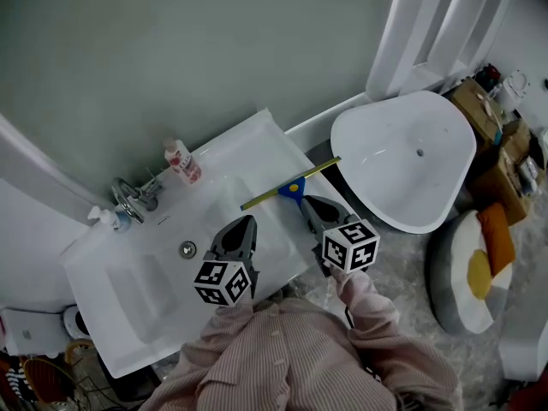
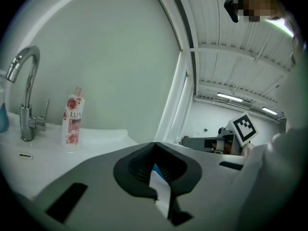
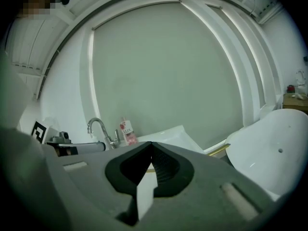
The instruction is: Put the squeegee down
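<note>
The squeegee (image 1: 291, 187), with a blue handle and a long yellow blade, lies on the right end of the white sink counter (image 1: 257, 135), its blade slanting over the edge. My right gripper (image 1: 306, 201) hovers just behind the blue handle, shut, with nothing between its jaws. In the right gripper view (image 3: 151, 146) the tips meet, and the yellow blade (image 3: 217, 150) shows beyond them. My left gripper (image 1: 247, 222) hangs over the basin beside it, jaws together and holding nothing; in the left gripper view (image 2: 154, 146) the tips touch.
A chrome faucet (image 1: 133, 197) and a pink-labelled bottle (image 1: 182, 161) stand at the counter's back by the wall. A white tub (image 1: 402, 157) sits right of the counter. Cushions (image 1: 479, 264) and boxes (image 1: 492, 127) lie on the floor at the right.
</note>
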Available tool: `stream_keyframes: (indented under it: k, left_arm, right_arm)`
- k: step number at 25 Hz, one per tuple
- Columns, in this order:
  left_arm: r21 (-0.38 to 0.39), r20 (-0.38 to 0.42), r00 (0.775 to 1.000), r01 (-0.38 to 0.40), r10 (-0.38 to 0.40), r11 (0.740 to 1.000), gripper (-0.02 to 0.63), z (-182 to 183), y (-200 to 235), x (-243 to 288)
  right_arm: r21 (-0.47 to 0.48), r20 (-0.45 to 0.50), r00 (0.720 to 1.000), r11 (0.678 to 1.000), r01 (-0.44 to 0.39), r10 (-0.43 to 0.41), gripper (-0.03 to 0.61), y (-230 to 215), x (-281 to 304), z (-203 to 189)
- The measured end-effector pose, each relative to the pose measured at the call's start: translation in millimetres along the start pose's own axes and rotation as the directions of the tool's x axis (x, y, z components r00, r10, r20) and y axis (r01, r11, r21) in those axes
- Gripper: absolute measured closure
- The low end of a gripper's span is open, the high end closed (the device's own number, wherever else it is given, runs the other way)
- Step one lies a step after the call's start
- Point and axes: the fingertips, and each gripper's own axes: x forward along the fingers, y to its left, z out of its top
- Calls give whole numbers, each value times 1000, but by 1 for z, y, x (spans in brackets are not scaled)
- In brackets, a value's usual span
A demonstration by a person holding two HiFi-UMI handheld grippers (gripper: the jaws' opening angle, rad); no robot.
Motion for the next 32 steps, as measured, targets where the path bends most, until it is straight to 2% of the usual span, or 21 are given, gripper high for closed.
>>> stream_keyframes:
  k: [8,13,32]
  left_arm:
    - [49,78,996,-53,49,997,612,30,7,-13]
    - [77,103,992,-86,77,993,612,40,13,-21]
    - [83,82,992,-100,93,992,612,39,24,-18]
  right_arm:
    - [12,82,996,1000,-22,21,574,5,-12,25]
    - [-22,113,993,1000,-18,20,574,3,-16,38]
    - [-31,130,992,1000,4,0,574,-8,-19,37]
